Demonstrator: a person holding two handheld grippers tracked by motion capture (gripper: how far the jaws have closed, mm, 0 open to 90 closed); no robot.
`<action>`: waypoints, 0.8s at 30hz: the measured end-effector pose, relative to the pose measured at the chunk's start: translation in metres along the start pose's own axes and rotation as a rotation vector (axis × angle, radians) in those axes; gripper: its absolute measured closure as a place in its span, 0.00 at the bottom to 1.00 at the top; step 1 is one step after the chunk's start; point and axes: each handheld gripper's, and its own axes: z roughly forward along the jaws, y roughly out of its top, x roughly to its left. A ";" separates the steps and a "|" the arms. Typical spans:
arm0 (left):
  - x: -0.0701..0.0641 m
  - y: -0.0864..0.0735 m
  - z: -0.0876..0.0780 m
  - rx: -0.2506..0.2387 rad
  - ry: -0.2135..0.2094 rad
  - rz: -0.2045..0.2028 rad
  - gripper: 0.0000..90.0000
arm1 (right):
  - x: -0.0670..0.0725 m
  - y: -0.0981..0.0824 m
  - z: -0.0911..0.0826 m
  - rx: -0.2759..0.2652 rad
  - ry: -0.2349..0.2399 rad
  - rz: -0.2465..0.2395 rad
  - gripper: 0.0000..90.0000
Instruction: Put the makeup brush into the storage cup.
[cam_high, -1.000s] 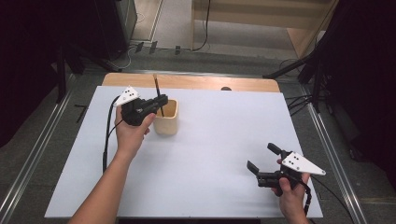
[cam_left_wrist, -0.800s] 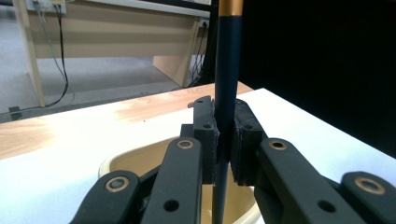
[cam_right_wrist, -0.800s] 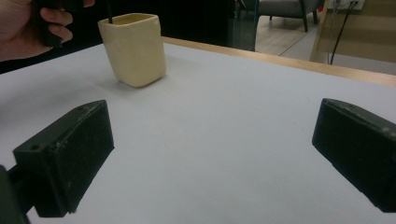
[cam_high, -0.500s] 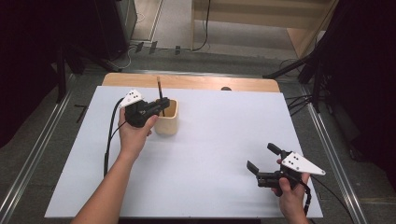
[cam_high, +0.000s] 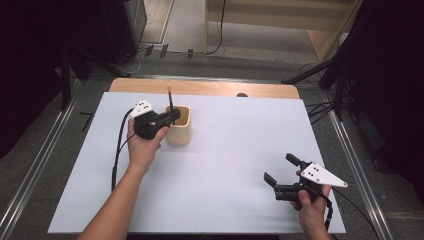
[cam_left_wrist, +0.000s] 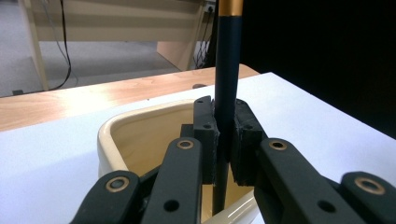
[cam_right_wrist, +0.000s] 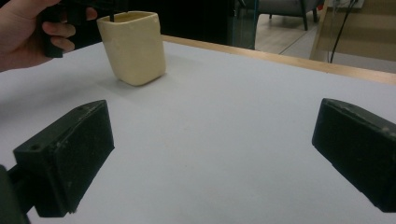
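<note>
Left tool (cam_high: 172, 117) clamped on a dark pencil (cam_left_wrist: 227, 79), jaws pressed against both sides of the shaft in the left gripper view, no gap visible between pads and wood. Pencil held upright, gold band at its upper end, lower part dipping inside the cream cup (cam_high: 178, 131); whether the tip touches the cup's bottom cannot be told. Seen from the high view as a thin dark stick (cam_high: 171, 102) rising above the cup's rim, with the tool reaching in level from the cup's left side over the opening. Gripped by the left hand (cam_high: 142, 147), forearm entering from the bottom edge, black cable looping down along the wrist. Cup standing upright on the white tabletop (cam_high: 225, 150), toward the far left part, near the wooden strip along the far edge. Same cup (cam_right_wrist: 134, 46) visible in the right gripper view at upper left, the hand just beside it. Right tool (cam_high: 279, 174) released, jaws spread wide with nothing between them, both black pads showing at the left and right of the right gripper view with bare white surface in the gap. Held low over the near right part of the tabletop by the right hand (cam_high: 310, 207), pointing left, well apart from the cup and pencil. Grey floor and dark stands around the tabletop.
</note>
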 end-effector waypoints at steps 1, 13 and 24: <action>0.000 -0.001 0.000 0.005 0.000 0.001 0.93 | 0.000 0.000 0.000 0.000 0.000 0.000 0.00; -0.002 -0.002 0.002 0.012 0.001 0.014 0.92 | 0.000 0.000 0.000 0.001 -0.001 -0.001 0.00; -0.003 -0.002 0.002 0.013 -0.011 0.011 0.84 | 0.000 0.000 0.000 0.003 -0.001 -0.001 0.00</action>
